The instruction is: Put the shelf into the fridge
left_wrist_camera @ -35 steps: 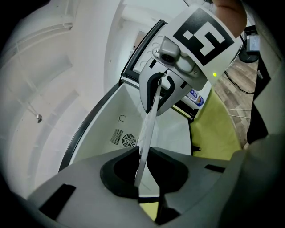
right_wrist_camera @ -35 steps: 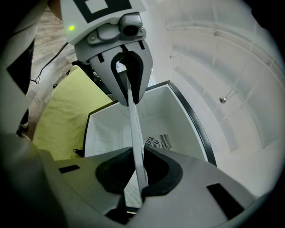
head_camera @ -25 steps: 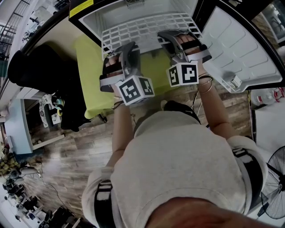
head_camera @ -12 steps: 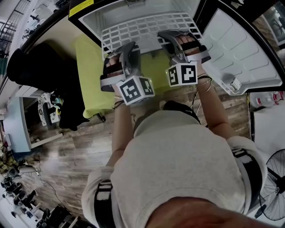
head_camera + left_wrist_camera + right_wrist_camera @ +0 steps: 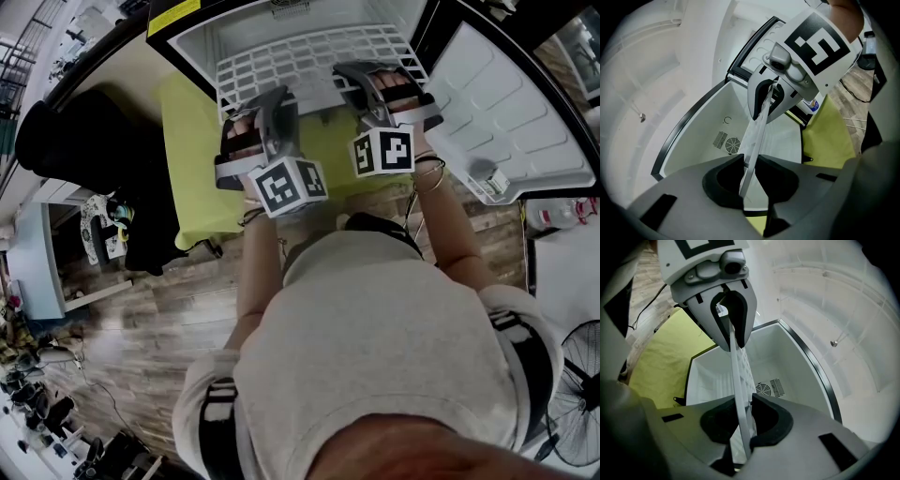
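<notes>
The white grid shelf point(image 5: 300, 58) is level at the mouth of the open fridge point(image 5: 202, 37), its far part inside. My left gripper point(image 5: 272, 101) is shut on the shelf's near edge at the left, and my right gripper point(image 5: 361, 77) holds that edge at the right. In the left gripper view the shelf point(image 5: 757, 136) runs edge-on between the jaws of the left gripper point(image 5: 750, 187). In the right gripper view the shelf point(image 5: 737, 380) sits between the jaws of the right gripper point(image 5: 743, 432). Those jaws have just been opening a little, and the pads still touch the shelf.
The fridge door point(image 5: 511, 103) stands open at the right. A fan vent point(image 5: 732, 144) marks the fridge's back wall. A yellow-green cloth point(image 5: 192, 159) lies under the fridge on the wood floor. A floor fan point(image 5: 577, 384) stands at lower right, dark clutter point(image 5: 84, 141) at left.
</notes>
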### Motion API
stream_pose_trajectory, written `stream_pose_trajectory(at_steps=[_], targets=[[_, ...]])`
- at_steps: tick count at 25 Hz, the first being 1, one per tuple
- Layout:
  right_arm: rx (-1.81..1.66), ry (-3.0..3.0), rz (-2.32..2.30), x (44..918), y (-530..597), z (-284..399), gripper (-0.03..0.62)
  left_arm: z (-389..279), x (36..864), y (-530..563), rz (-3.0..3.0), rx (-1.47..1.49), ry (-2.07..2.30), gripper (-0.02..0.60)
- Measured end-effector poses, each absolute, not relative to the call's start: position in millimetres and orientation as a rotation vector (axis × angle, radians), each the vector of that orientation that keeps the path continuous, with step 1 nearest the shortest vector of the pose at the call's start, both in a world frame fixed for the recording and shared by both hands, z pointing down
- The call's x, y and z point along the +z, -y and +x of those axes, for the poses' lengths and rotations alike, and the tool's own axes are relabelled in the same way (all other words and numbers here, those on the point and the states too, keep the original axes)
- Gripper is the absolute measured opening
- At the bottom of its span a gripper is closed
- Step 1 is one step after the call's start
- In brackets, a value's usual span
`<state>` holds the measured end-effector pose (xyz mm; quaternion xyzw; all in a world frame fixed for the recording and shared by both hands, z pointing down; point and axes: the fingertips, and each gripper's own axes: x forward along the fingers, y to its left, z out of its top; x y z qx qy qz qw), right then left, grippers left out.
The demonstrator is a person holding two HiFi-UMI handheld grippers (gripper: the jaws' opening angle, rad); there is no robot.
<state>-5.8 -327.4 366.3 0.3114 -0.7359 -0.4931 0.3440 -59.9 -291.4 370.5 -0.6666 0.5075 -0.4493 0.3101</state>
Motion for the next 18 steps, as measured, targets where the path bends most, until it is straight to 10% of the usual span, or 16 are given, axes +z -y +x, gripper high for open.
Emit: stream_pose_trajectory(at_steps=[18], targets=[[-1.227,1.918,0.822,371,369,-15,0.071,-66,377,330,-1.794,-1.178,-1.353,0.081]])
